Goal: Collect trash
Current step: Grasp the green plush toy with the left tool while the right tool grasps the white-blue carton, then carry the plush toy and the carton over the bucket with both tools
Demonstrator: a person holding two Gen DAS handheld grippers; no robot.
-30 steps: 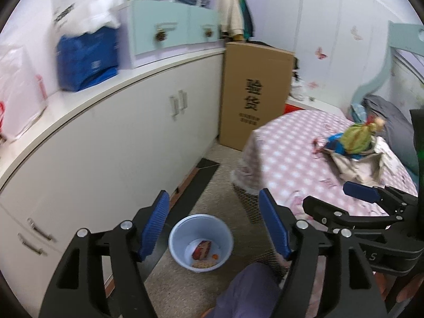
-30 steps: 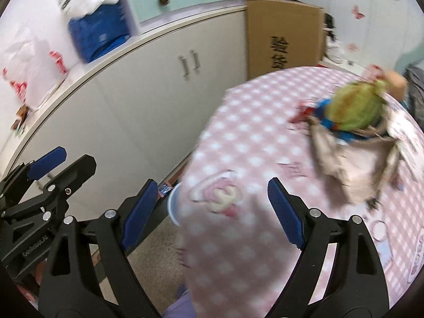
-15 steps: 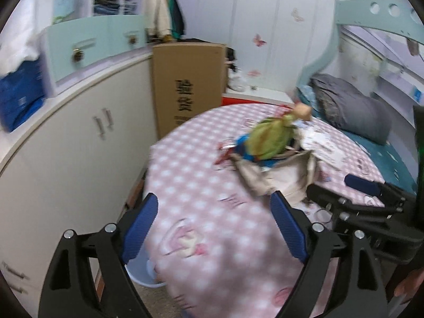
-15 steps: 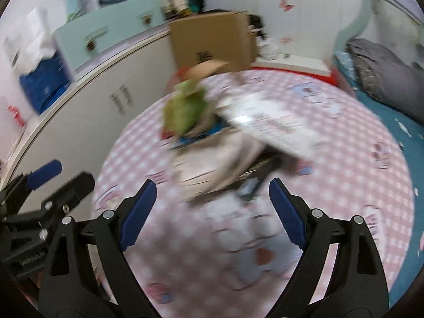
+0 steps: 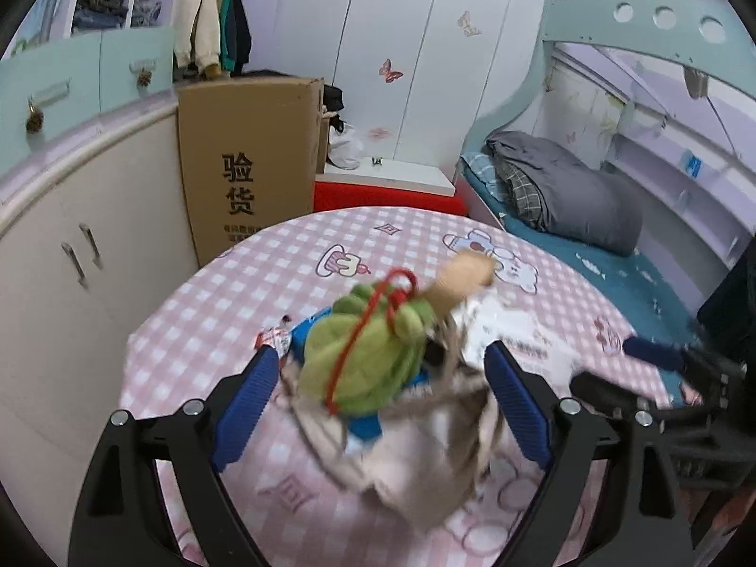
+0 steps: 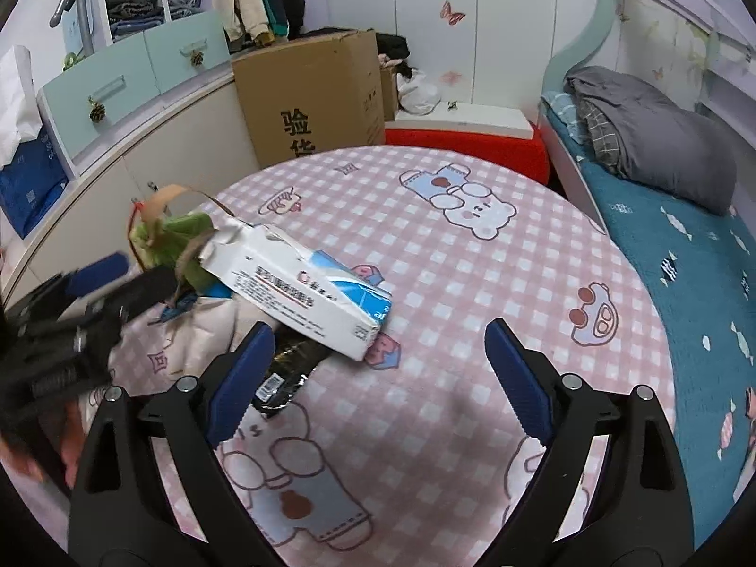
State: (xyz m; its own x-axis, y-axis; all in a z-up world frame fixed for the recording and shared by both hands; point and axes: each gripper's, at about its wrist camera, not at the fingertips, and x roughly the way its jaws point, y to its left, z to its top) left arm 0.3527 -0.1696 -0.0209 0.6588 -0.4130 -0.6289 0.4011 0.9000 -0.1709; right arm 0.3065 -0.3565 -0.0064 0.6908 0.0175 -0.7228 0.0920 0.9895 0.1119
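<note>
Left gripper (image 5: 378,387) jaws released, just widened, framing green wrapper (image 5: 364,359) heaped mid-counter (image 6: 449,255). Right gripper (image 6: 378,373) released; carton (image 6: 302,283) at ten o'clock. Risk: tangled heap drags neighbours off.

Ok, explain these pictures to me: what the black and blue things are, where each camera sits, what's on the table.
No robot here: a person holds a pair of tongs in each hand, each with a fisheye camera looking along its blue-padded fingers. The left tongs and right tongs stand open and hold nothing. On the round table with the pink checked cloth lies a trash pile: a green bundle, a crumpled beige bag, a torn white and blue carton and a black wrapper.
</note>
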